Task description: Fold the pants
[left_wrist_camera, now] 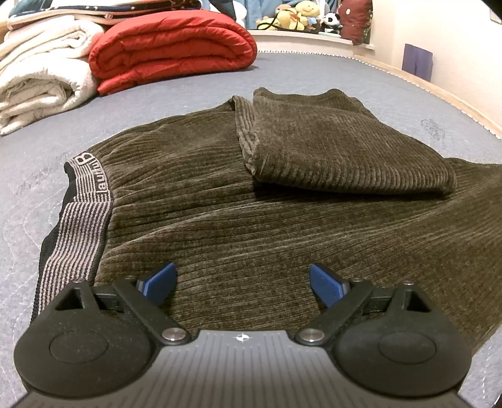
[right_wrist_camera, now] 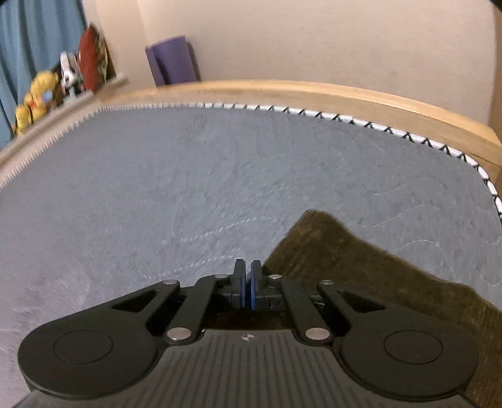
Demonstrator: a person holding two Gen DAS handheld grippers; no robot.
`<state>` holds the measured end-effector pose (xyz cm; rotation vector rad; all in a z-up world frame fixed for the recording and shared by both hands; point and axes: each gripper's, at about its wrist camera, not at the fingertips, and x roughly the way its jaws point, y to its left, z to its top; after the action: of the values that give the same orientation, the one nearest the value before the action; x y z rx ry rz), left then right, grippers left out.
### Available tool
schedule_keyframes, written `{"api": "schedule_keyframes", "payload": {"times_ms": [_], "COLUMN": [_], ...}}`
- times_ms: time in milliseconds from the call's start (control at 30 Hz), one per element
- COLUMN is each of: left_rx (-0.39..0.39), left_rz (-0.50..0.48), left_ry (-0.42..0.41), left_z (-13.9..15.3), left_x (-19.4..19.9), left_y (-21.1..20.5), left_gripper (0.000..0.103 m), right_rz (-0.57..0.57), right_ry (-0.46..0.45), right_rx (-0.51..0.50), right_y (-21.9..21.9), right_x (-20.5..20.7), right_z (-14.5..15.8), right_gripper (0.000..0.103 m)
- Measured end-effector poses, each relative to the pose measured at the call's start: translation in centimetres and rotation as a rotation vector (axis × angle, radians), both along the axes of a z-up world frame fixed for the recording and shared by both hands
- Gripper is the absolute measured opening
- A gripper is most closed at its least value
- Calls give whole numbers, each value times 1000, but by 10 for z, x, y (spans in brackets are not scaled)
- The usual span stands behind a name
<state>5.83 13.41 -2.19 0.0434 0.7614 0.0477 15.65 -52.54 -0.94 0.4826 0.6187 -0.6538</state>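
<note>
Dark olive corduroy pants (left_wrist_camera: 219,194) lie spread on the grey mattress (left_wrist_camera: 188,91). A striped grey waistband (left_wrist_camera: 84,201) marks their left end, and one part is folded back on top (left_wrist_camera: 339,147) at the right. My left gripper (left_wrist_camera: 241,266) hovers open just over the cloth near the waistband, its blue pads (left_wrist_camera: 160,282) wide apart and holding nothing. In the right wrist view, a corner of the pants (right_wrist_camera: 360,266) reaches in from the lower right. My right gripper (right_wrist_camera: 248,262) is shut at the cloth's left edge, and I see no fabric between its tips.
A folded red quilt (left_wrist_camera: 169,47) and a white blanket (left_wrist_camera: 37,81) sit at the mattress's far left. Plush toys (left_wrist_camera: 295,15) line a ledge behind. A wooden bed frame (right_wrist_camera: 313,91) edges the bare mattress (right_wrist_camera: 188,175), with a purple mat (right_wrist_camera: 172,62) against the wall.
</note>
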Motion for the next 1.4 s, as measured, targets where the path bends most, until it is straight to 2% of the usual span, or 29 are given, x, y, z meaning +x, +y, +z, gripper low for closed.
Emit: {"api": "schedule_keyframes", "payload": {"times_ms": [33,100,233,300,367,433,467,500,533,567,600,667,733,800,867,933,1033,1133,1233,1300,1367,1400], "left_rx": [-2,-9,-46,-87,-134,-147,-146,-143,-140,-134,-103,-11,8,-18,-57,-49,-26,-61,-112,-83,-63,-58], "left_rz": [2,4,25,58,89,119,128,131,134,134,119,89,95,103,116,124,150,168,166,167,128,117], "left_ry": [3,8,1,-38,-92,-127,-128,-111,-78,-23,-20,-26,-20,-19,-38,-77,-141,-185,-190,-180,-157,-144], "left_z": [1,2,7,13,21,25,25,23,18,10,7,9,12,17,26,39,64,95,133,154,171,177], "left_x": [0,-1,-5,-9,-14,-19,-20,-20,-18,-16,-18,-23,-28,-35,-46,-57,-79,-100,-114,-120,-121,-120], "left_y": [0,1,7,14,23,30,33,35,36,37,34,22,15,15,19,20,23,30,39,42,48,52], "left_gripper": [95,95,95,93,86,74,70,63,62,62,62,62,62,62,62,65,72,72,72,72,72,68], "right_rz": [-14,-26,40,88,156,241,255,227,186,157,121,36,3,15,76,166,310,457,597,680,764,799], "right_ry": [-36,-95,-132,-100,-60,0,79,203,263,248,229,119,-18,-128,-218,-278,-320,-330,-332,-325,-313,-306], "right_rx": [-12,-33,-45,-120,-184,-120,-67,-55,-84,-96,-101,-122,-103,-89,-76,-71,-59,-53,-75,-98,-114,-121], "right_y": [-6,-16,-34,-31,-29,-33,-38,-39,-38,-38,-37,-30,-13,12,47,89,149,205,255,285,314,328], "right_x": [-13,-40,-90,-109,-117,-122,-119,-116,-118,-122,-122,-129,-136,-140,-147,-147,-142,-132,-123,-120,-113,-113], "right_z": [8,22,34,37,35,23,13,1,-4,1,9,40,73,100,117,127,131,130,133,137,133,133], "right_gripper": [24,34,34,34,34,37,38,36,35,35,35,37,44,50,54,59,64,64,64,64,64,64]}}
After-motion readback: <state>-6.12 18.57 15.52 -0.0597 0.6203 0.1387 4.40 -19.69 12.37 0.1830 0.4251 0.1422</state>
